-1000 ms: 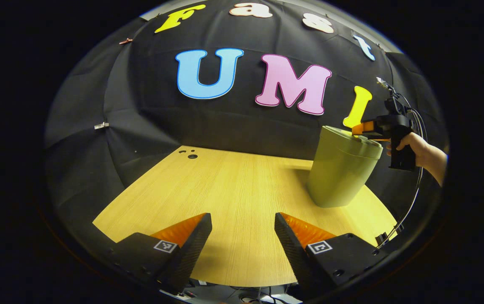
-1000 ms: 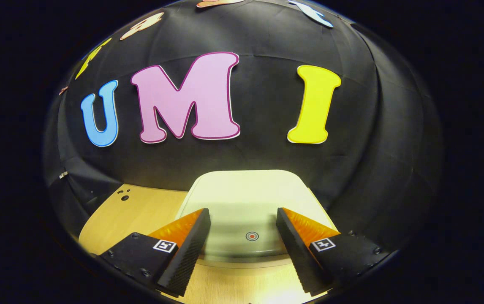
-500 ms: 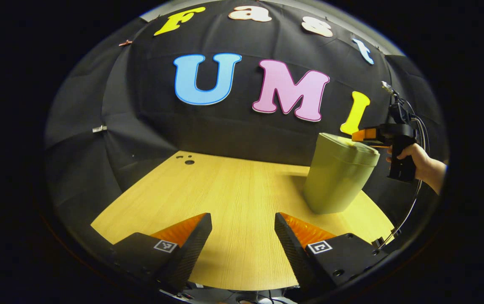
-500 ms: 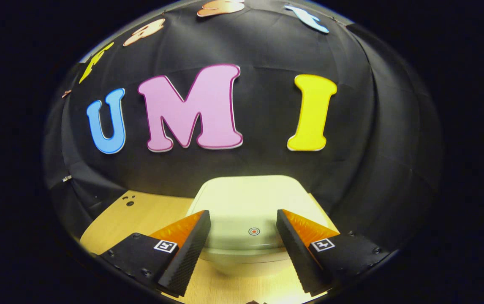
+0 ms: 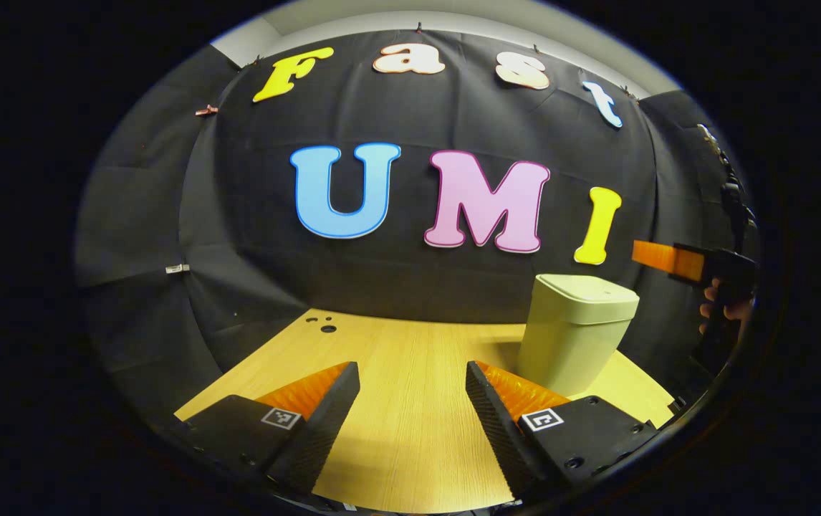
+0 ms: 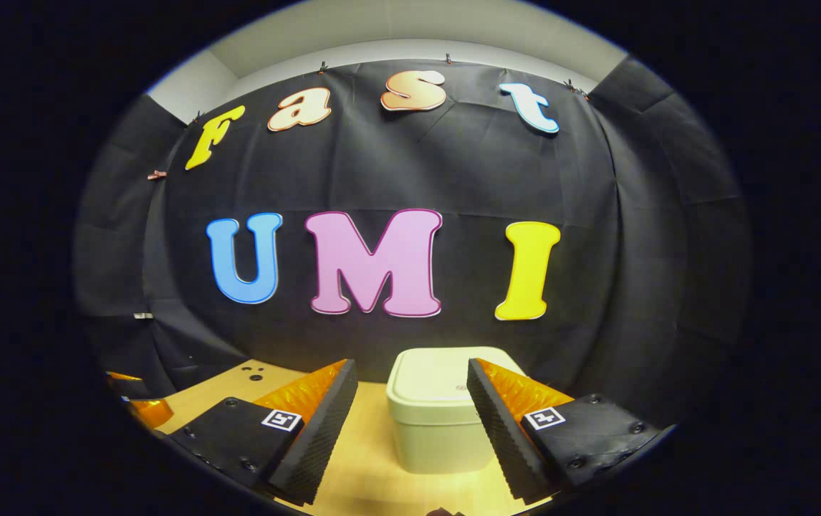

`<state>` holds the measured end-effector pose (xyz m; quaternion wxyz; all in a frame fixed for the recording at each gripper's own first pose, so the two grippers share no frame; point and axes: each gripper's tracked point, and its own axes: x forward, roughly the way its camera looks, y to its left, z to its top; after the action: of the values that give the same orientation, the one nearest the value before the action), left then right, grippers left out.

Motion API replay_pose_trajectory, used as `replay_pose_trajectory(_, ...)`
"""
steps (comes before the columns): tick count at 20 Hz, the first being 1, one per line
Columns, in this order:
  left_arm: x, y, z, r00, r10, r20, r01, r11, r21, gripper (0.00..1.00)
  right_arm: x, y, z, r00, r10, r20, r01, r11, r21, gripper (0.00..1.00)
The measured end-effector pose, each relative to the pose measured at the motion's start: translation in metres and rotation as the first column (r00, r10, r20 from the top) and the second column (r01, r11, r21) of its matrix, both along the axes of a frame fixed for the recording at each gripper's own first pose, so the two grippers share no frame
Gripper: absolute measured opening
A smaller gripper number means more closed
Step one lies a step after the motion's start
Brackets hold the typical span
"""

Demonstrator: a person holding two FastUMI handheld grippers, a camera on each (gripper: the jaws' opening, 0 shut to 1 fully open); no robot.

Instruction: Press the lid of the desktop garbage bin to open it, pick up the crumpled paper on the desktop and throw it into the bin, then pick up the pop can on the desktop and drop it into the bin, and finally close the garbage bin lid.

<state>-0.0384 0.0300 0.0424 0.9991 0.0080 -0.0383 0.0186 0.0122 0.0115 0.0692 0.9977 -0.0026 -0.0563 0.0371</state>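
Right gripper view puts the bin dead ahead of me, standing upright on the desk, framed in the gap of my right gripper but well apart from both fingers, which are spread wide with nothing between them. I read the lid as lying flat and shut on top. Left gripper view gives me the same bin off to the right on the desk, lid down, and my left gripper low over bare wood, fingers spread, gripping nothing. Over at the far edge I catch the right gripper held in a hand, up above lid height and clear of the bin.

I see no crumpled paper on the desk and no pop can either. With the lid closed and both grippers empty, my call is one of two things: either everything's already inside and the job is wrapped, or nothing has begun. Given nothing loose lies on the wood, I lean towards finished, but I can't see inside the bin to confirm
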Motion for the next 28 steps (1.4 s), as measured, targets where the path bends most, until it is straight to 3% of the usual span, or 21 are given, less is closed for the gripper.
replay_pose_trajectory(5,-0.02,-0.005,0.009,0.998,-0.023,0.054,0.022,1.0,0.006,0.96,-0.033,0.005,-0.041,0.994,0.028,-0.104,-0.029,1.0,-0.008,0.97)
replay_pose_trajectory(11,-0.025,-0.014,0.008,0.996,-0.036,0.081,0.037,0.999,-0.001,0.96,-0.055,0.0,-0.066,0.988,0.019,-0.156,-0.02,1.0,-0.005,0.98)
replay_pose_trajectory(16,-0.02,-0.026,0.006,0.997,-0.025,0.071,0.024,1.0,0.021,0.96,-0.05,0.011,-0.088,0.974,0.077,-0.211,-0.084,0.996,-0.021,0.97)
replay_pose_trajectory(25,-0.015,-0.048,-0.006,0.998,0.043,0.041,-0.042,0.998,-0.04,0.96,-0.036,0.017,-0.096,0.954,0.189,-0.232,-0.203,0.979,-0.037,0.97)
replay_pose_trajectory(28,-0.008,-0.058,-0.01,0.999,0.044,0.029,-0.042,0.998,-0.045,0.96,-0.035,0.02,-0.091,0.943,0.235,-0.234,-0.24,0.971,0.008,0.97)
